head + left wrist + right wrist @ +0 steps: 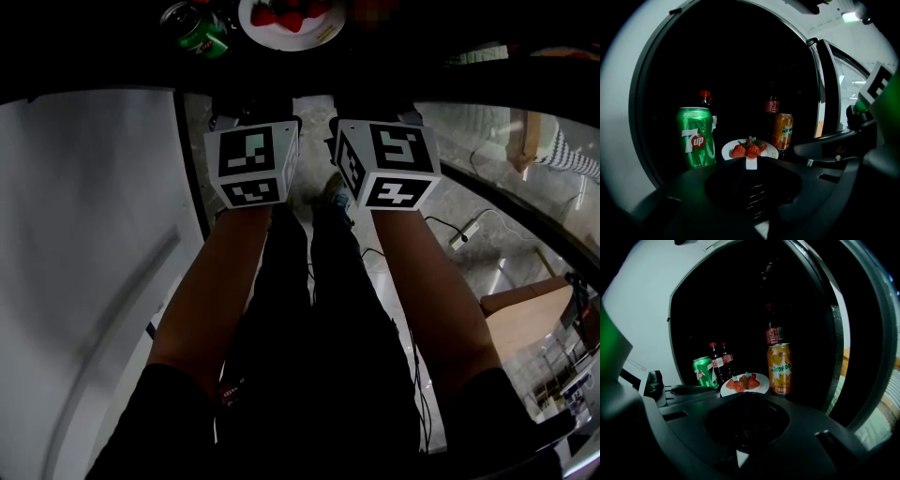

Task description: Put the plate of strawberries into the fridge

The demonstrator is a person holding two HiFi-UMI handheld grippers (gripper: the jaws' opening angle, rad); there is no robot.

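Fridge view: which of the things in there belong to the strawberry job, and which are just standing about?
Part of the job:
- plate of strawberries, already set inside
- fridge

Just standing about:
- 7up can, left of the plate
- Mirinda can, right of the plate
- cola bottles, behind the 7up can

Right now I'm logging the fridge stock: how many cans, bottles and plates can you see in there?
Cans: 2, a green can and an orange can
Bottles: 3, two small bottles and a taller bottle
Plates: 1, the plate of strawberries
Total: 6
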